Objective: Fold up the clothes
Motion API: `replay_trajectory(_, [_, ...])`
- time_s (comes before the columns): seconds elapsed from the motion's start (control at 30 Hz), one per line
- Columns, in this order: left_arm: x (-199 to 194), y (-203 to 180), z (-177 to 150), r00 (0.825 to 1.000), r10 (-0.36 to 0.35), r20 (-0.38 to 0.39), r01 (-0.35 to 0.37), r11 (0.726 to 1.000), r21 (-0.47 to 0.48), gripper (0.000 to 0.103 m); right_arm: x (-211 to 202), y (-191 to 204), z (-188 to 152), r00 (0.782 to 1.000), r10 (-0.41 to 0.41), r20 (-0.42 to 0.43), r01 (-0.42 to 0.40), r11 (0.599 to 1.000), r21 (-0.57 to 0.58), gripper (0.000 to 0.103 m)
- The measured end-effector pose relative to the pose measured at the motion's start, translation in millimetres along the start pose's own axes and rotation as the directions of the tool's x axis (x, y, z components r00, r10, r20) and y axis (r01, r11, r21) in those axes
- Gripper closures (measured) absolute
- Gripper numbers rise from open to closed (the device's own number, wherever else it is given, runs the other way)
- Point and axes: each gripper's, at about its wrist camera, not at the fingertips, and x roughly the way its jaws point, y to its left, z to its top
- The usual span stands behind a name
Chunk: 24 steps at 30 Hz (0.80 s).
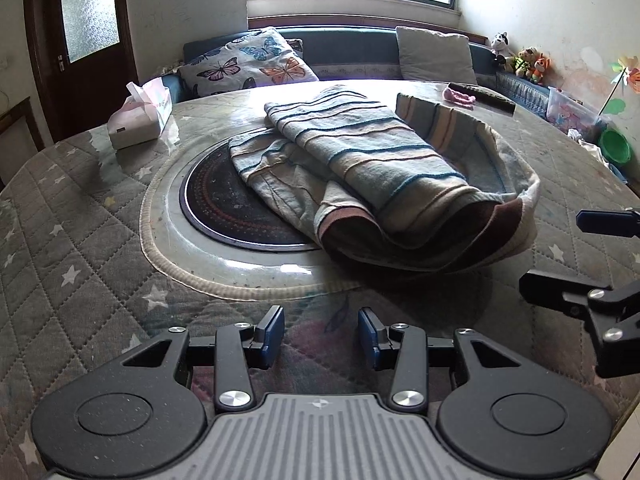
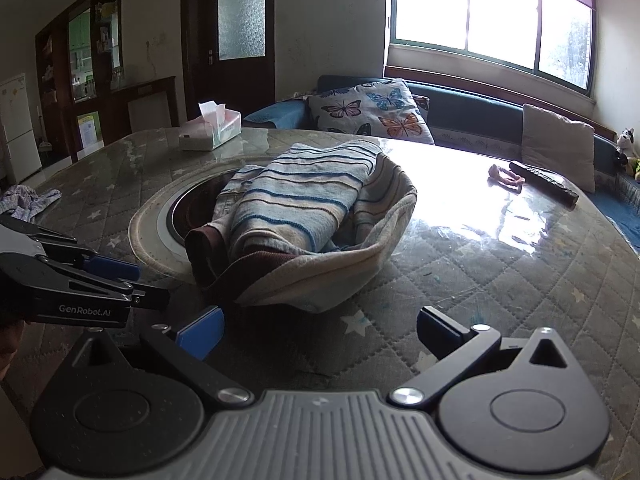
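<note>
white lettering reading "GenRobot.AI" is showing on the black side of the left gripper in the right wrist view; nothing else is reading legibly.

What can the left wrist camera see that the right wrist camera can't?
Only the left wrist view shows the green bowl and the paper pinwheel by the wall. Only the right wrist view shows the white fridge and the crumpled cloth at the table's edge. Both show the striped sweater on the table, the tissue box, the butterfly pillow, and both grippers, left and right, open and empty.
</note>
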Motion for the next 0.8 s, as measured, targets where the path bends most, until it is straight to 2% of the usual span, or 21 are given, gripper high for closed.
replay_trajectory(0.8, [-8.3, -13.5, -7.3, 1.000, -0.004, -0.007, 0.004, 1.000, 0.020, 0.060, -7.3, 14.3, -5.4, 1.000, -0.003, -0.009, 0.002, 1.000, -0.010, 0.000])
